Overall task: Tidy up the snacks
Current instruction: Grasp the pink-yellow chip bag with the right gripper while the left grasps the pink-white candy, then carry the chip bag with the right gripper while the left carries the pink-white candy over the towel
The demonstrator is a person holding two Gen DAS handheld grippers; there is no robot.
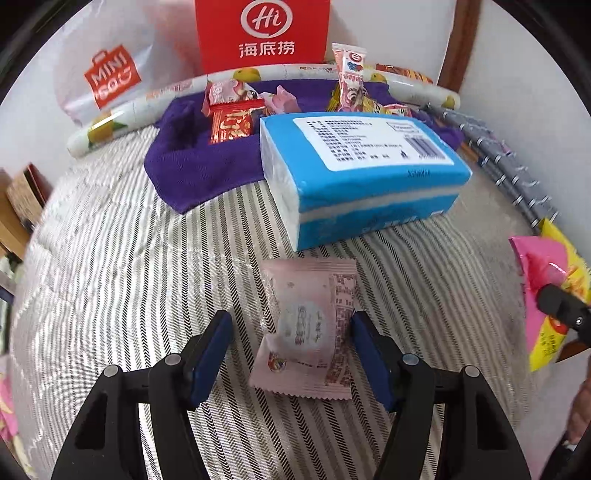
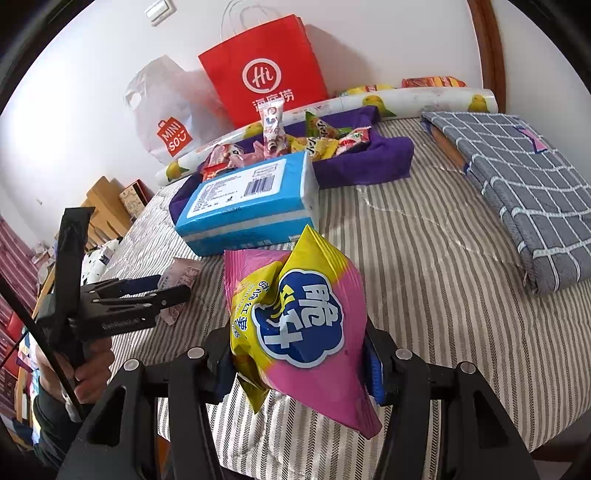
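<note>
A pale pink snack packet (image 1: 312,328) lies on the striped bedcover between the fingers of my left gripper (image 1: 291,347), which is open around it, not touching. It also shows in the right wrist view (image 2: 181,275). My right gripper (image 2: 299,365) is shut on a pink and yellow chip bag (image 2: 295,325), held above the bed; the bag shows at the right edge of the left wrist view (image 1: 546,291). A purple cloth (image 1: 192,162) at the back holds several small snacks (image 1: 232,118), also in the right wrist view (image 2: 365,155).
A blue tissue pack (image 1: 354,173) lies between the pink packet and the purple cloth. A red paper bag (image 1: 262,33) and a white Miniso bag (image 1: 110,74) stand by the wall, behind a rolled sheet (image 1: 110,125). A grey checked notebook (image 2: 517,184) lies at the right.
</note>
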